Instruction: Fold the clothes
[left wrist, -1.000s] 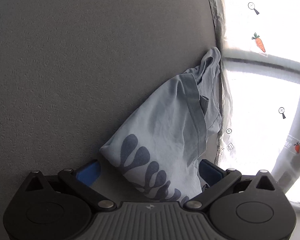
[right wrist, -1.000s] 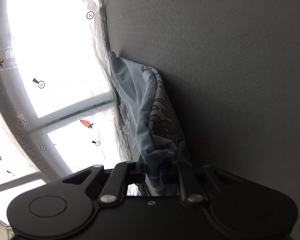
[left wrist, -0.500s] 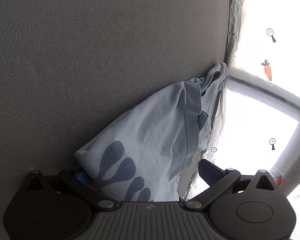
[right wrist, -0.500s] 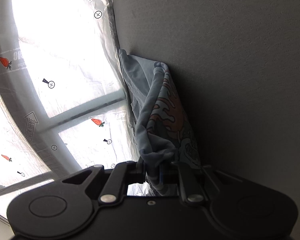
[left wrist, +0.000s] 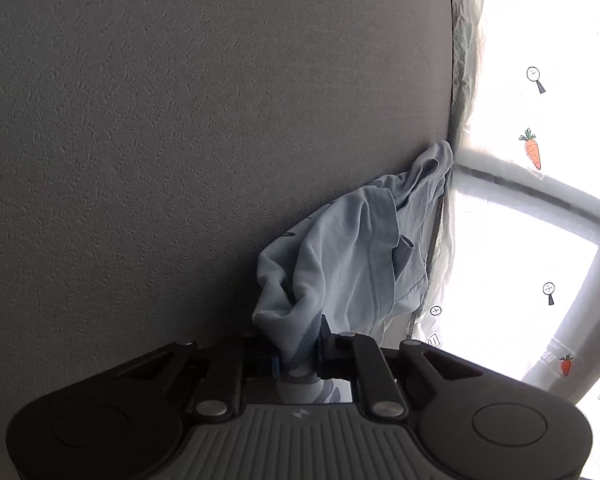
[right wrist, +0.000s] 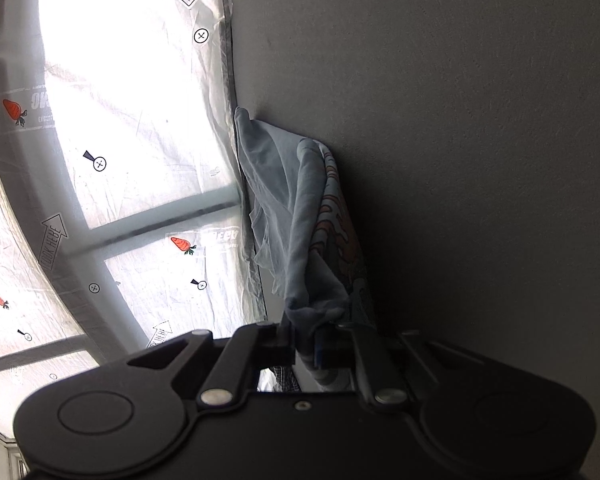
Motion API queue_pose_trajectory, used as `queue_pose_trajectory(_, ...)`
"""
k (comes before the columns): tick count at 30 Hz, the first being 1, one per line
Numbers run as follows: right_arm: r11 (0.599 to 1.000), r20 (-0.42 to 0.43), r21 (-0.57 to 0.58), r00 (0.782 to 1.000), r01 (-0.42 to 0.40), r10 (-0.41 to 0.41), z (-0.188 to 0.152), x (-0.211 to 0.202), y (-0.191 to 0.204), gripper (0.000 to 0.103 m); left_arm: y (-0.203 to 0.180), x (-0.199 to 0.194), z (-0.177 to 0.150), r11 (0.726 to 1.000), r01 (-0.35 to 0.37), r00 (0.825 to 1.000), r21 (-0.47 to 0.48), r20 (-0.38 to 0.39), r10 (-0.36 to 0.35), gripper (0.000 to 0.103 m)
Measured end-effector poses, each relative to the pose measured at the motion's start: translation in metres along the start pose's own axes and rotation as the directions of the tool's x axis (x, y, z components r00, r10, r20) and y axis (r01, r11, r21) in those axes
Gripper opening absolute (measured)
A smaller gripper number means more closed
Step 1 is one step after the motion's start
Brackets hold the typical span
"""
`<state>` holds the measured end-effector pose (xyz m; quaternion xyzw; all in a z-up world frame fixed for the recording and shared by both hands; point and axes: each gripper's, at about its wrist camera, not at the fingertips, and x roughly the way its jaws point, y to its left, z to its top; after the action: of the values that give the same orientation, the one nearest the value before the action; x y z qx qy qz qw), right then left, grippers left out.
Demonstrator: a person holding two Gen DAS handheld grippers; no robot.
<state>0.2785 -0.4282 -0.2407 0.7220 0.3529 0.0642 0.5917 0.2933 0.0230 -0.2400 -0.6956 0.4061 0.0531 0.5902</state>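
the left gripper (left wrist: pixel 296 354) is closed on a bunched corner of a pale blue shirt (left wrist: pixel 352 260); its jaws are drawn in tight with the cloth pinched between them, and a little of the shirt's dark print shows just behind the pinch. from there the shirt stretches away in loose folds, a stitched hem running along it, and narrows to a twisted point beside the edge of a window (left wrist: pixel 540 240).

the right gripper (right wrist: pixel 306 340) is also clamped on the shirt (right wrist: pixel 300 208), a crumpled wad of fabric squeezed between its jaws. in this view the cloth runs away from the jaws as a rolled band, with an orange and white print showing on the side that faces a grey textured surface (right wrist: pixel 460 120). the far end comes to a point right where that surface meets the window (right wrist: pixel 120 80).

so the shirt hangs in the air between the two grippers, held at both ends and touching nothing else that can be seen.

the window is covered with a crinkled clear film (right wrist: pixel 148 208) printed with small orange carrots, arrows reading "look here" and little crosshair marks. bright light washes out most of the panes. the same grey textured surface (left wrist: pixel 180 120) fills the rest of the left view.
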Motion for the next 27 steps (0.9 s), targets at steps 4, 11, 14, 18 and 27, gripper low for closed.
queue_pose_trajectory(4,1.0,0.005,-0.02,1.0,0.002,-0.002,-0.002,-0.009,0.001,0.007,-0.016,-0.023,-0.02,0.996,0.01,1.0,0.09,0.02,-0.012,0.01)
queue_pose_trajectory(11,0.999,-0.017,0.006,0.999,-0.032,0.032,-0.024,-0.068,0.015,0.007,-0.034,-0.085,-0.081,0.982,0.016,1.0,0.19,0.017,-0.019,0.01)
queue_pose_trajectory(14,0.998,-0.016,0.033,0.999,-0.046,0.046,-0.026,-0.087,0.013,0.007,-0.033,-0.087,-0.092,0.974,-0.024,1.0,0.227,0.024,0.019,0.01)
queue_pose_trajectory(18,0.988,-0.027,0.157,1.0,0.013,-0.009,-0.016,-0.081,-0.011,0.007,-0.011,-0.073,-0.083,0.991,-0.071,0.997,0.114,0.01,0.07,0.01)
queue_pose_trajectory(27,0.99,-0.054,0.139,0.998,0.028,-0.021,0.003,-0.045,0.011,0.007,-0.037,-0.05,-0.072,0.994,-0.024,0.999,0.107,0.023,0.022,0.015)
